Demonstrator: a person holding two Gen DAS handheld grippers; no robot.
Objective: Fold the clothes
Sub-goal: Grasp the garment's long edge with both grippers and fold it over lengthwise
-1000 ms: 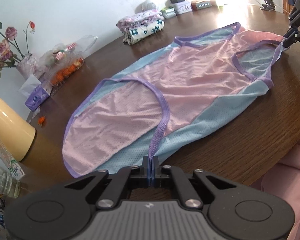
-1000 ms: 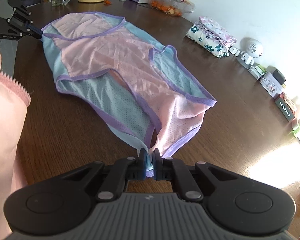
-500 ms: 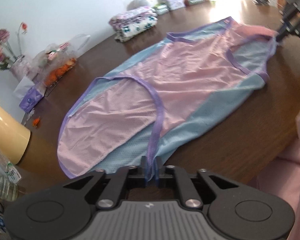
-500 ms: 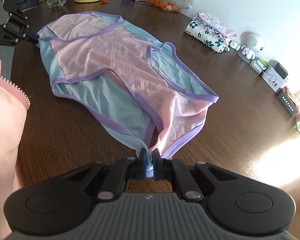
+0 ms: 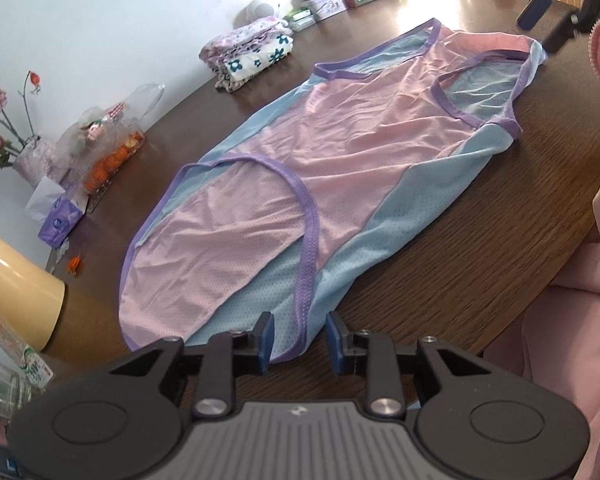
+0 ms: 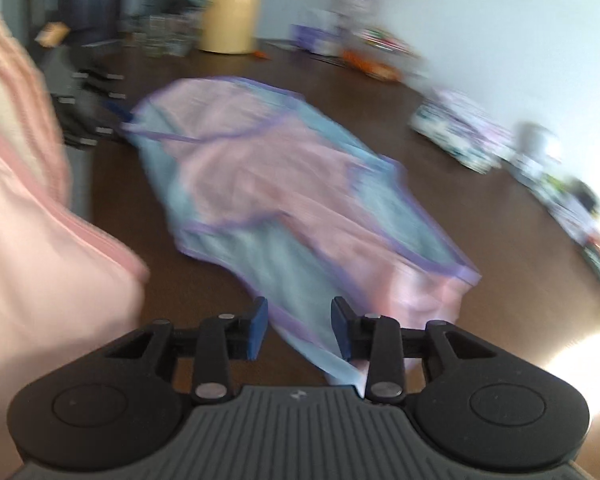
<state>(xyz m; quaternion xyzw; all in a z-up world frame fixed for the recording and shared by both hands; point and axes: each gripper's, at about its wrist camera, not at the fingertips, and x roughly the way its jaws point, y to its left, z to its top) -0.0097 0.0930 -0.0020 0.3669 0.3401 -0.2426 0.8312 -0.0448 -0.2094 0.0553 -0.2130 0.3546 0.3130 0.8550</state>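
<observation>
A pink and blue garment [image 5: 332, 168] with purple trim lies spread flat on the dark wooden table [image 5: 480, 248]; the left gripper [image 5: 298, 338] is opening, its blue pads apart on either side of the near hem and no longer pressing it; the right gripper [image 6: 299, 326] (its view is badly blurred) is opening too, the garment's other end lying loose between its pads; folded floral clothes [image 5: 248, 54] sit near the wall.

We see a dark wooden table [image 5: 480, 264]; pink-and-blue garment [image 5: 340, 168] flat mid-frame, folded clothes [image 5: 248, 54] upper centre, yellow jug [image 5: 16, 280] left edge, tissue pack [image 5: 60, 226] left.
</observation>
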